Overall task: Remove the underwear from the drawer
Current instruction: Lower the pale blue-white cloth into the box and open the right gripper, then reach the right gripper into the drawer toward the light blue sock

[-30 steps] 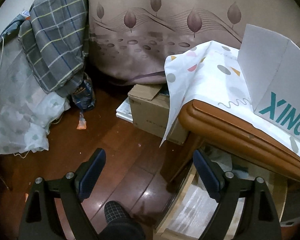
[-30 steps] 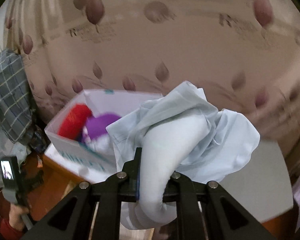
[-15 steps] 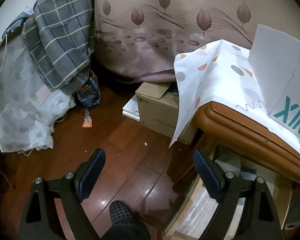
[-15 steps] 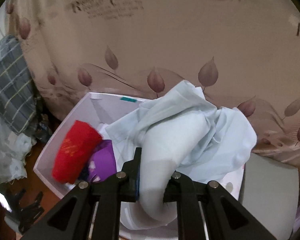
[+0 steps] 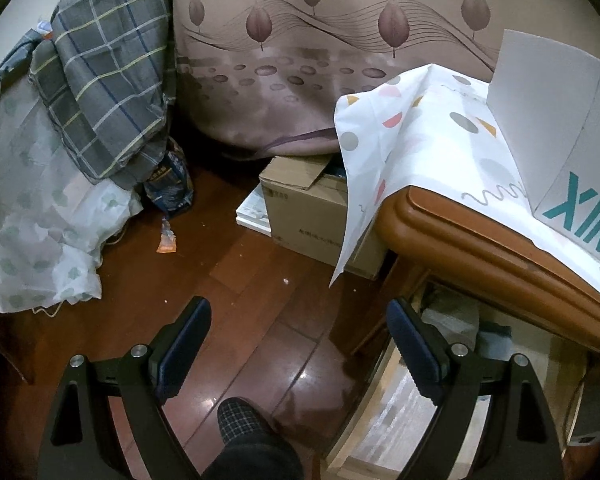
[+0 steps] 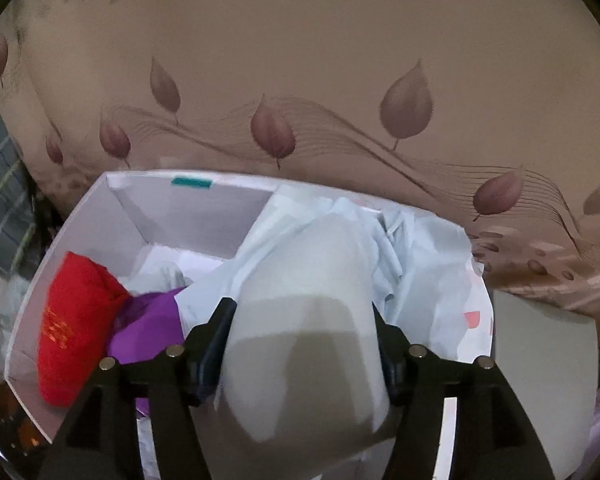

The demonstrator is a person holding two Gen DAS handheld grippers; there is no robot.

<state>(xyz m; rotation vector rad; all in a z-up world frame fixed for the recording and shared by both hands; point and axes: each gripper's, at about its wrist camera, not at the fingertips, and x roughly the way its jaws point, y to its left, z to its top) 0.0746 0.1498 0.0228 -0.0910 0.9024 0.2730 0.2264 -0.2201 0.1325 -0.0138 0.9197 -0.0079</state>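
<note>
Right tool point(image 6: 302, 340) clenched on a pale blue, crumpled cotton underwear garment point(image 6: 324, 280), the thick white-grey fold of it pinched between both black fingers point(image 6: 214, 340) and bulging forward and downward past them. Loose folds of the same garment spread up and to the right of the tool, draped over the far right rim of a white open cardboard box point(image 6: 112, 216). Held directly above that box, whether touching its contents cannot be told. Inside the box, to the left of the tool: a red folded cloth with gold print point(image 6: 74, 328) leaning against the left wall, and a purple cloth point(image 6: 148, 328) just beside it, touching the pale blue garment's edge. Behind the box, a beige curtain with a brown leaf pattern point(image 6: 340, 80).

Left tool point(image 5: 300, 340) released, blue-padded fingers point(image 5: 186, 344) spread wide apart with nothing between them, hanging over a dark wooden floor point(image 5: 236, 280). To its right, an orange-brown wooden counter point(image 5: 460, 240) covered by a white cloth with coloured dots point(image 5: 412, 140), carrying the white box with teal lettering point(image 5: 560, 140). Below the counter edge, an open drawer point(image 5: 388, 412), lying just under the right finger of the left tool. Further back, a brown cardboard carton point(image 5: 312, 216) on the floor and a grey checked blanket point(image 5: 108, 80) draped at left.
</note>
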